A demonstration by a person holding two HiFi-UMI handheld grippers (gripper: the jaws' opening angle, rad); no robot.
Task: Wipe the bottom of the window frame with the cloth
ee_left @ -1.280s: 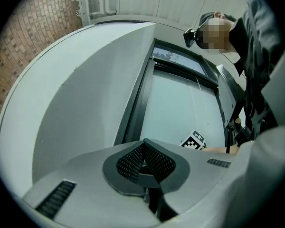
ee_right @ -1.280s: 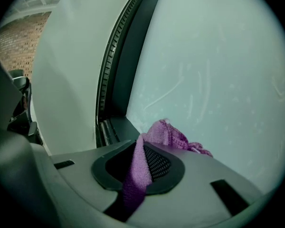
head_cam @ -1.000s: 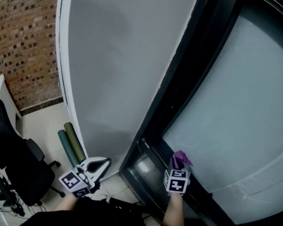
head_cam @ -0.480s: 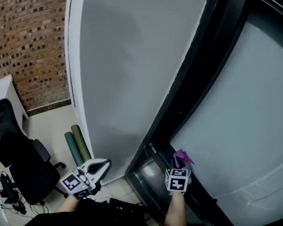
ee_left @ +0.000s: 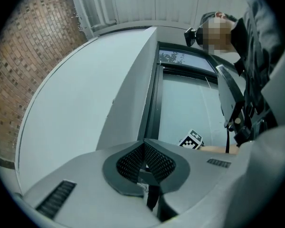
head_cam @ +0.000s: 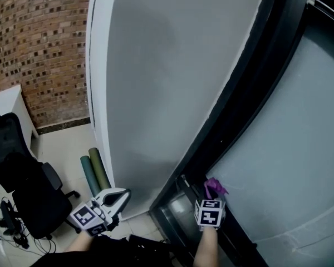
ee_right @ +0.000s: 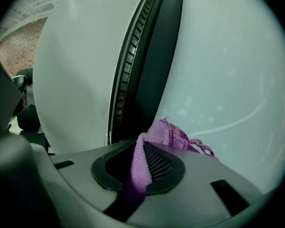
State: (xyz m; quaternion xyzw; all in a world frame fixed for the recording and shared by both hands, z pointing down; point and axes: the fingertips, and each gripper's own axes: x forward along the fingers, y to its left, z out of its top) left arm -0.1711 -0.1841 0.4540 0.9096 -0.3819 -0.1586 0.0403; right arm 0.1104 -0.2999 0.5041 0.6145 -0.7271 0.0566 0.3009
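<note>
A purple cloth point(head_cam: 213, 188) point(ee_right: 167, 136) is pinched in my right gripper point(head_cam: 211, 200) point(ee_right: 141, 151), which is shut on it. The cloth's bunched end pokes past the jaws and rests against the frosted window pane point(head_cam: 284, 149) just above the dark window frame point(head_cam: 181, 204) at the bottom. In the right gripper view the black frame point(ee_right: 149, 65) runs up to the left of the cloth. My left gripper point(head_cam: 114, 198) point(ee_left: 143, 161) hangs lower left, away from the window, its jaws shut with nothing between them.
A grey wall panel point(head_cam: 167, 82) stands left of the frame. Two rolled mats point(head_cam: 94, 171) lean at its foot. A black office chair point(head_cam: 22, 193) and a brick wall point(head_cam: 39, 49) are further left. A person's dark jacket point(ee_left: 261, 80) fills the left gripper view's right side.
The head view has drifted, so the wall and window sit further right. My right gripper and cloth stay at the same spot on the pane; the left gripper has hardly moved.
</note>
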